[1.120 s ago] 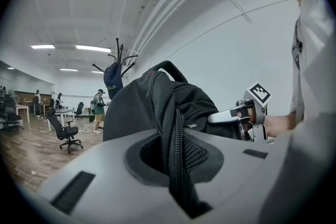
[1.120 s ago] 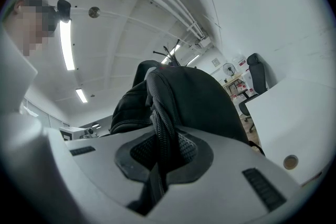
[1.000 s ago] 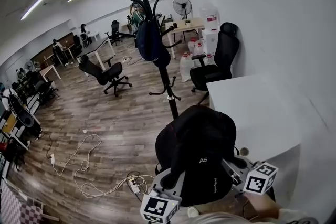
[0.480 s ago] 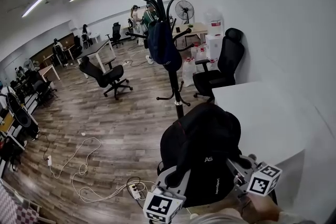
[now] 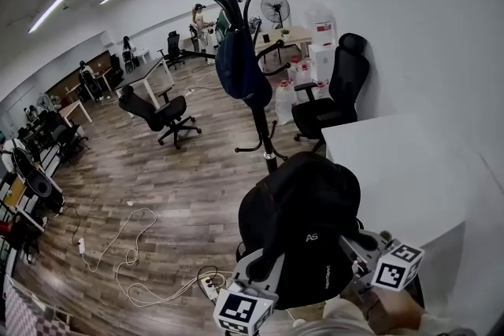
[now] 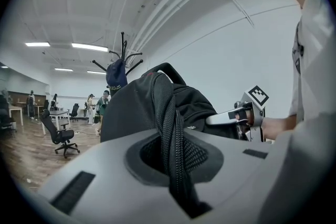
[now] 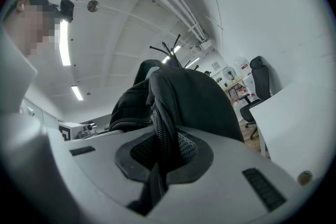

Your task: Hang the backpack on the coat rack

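A black backpack (image 5: 303,228) hangs in the air between my two grippers, low in the head view. My left gripper (image 5: 264,267) is shut on its left mesh shoulder strap (image 6: 170,139). My right gripper (image 5: 352,246) is shut on the right strap (image 7: 163,136). The black coat rack (image 5: 253,83) stands just beyond the pack, with a dark blue bag (image 5: 239,71) hanging from one of its hooks. In the left gripper view the coat rack (image 6: 122,57) shows past the pack's left side. In the right gripper view its hooks (image 7: 167,50) rise above the pack.
A white table (image 5: 402,169) stands to the right against the white wall. A black office chair (image 5: 335,94) sits behind it, another chair (image 5: 157,114) stands on the wooden floor to the left. Cables and a power strip (image 5: 209,283) lie on the floor near my left gripper.
Both grippers have carried the backpack toward the coat rack, which now stands closer and larger in the head view. Both grips stay the same.
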Demonstrator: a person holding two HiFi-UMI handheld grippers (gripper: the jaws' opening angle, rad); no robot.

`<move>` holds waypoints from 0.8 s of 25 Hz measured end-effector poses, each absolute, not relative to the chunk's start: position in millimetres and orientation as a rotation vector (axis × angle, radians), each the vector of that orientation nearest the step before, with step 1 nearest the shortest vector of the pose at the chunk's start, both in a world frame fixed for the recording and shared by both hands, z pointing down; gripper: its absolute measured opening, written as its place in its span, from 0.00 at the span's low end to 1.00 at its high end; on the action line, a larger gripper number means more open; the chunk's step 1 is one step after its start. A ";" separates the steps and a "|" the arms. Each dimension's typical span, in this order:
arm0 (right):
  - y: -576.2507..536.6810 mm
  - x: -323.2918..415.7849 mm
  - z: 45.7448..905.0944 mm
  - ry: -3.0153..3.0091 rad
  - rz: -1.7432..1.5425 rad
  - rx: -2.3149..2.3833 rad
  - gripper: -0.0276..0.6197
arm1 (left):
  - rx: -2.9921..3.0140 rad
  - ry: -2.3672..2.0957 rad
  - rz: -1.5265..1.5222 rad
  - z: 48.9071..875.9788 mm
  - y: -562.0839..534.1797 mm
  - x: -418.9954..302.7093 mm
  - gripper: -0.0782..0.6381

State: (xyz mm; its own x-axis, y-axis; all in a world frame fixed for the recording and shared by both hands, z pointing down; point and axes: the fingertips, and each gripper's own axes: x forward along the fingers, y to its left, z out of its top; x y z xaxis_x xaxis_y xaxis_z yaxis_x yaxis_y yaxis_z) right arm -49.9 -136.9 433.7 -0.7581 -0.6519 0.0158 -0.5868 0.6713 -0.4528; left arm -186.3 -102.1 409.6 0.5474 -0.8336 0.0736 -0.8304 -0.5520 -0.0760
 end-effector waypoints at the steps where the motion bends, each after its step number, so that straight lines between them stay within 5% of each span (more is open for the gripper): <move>1: -141.8 -48.8 434.9 2.740 -0.668 -1.013 0.09 | -2.734 1.482 -0.162 410.7 -106.8 -185.3 0.15; 20: -265.3 -15.7 372.8 2.826 -0.538 -0.789 0.09 | -2.602 1.632 -0.102 353.4 -217.9 -151.2 0.15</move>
State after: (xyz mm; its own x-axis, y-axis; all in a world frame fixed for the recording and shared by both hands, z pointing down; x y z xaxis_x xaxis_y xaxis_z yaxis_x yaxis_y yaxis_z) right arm -15.7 -265.3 372.8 -0.8484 -0.5266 -0.0542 -0.4698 0.7961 -0.3814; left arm -151.2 -217.9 353.4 0.4343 -0.9006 0.0197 -0.8961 -0.4341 -0.0929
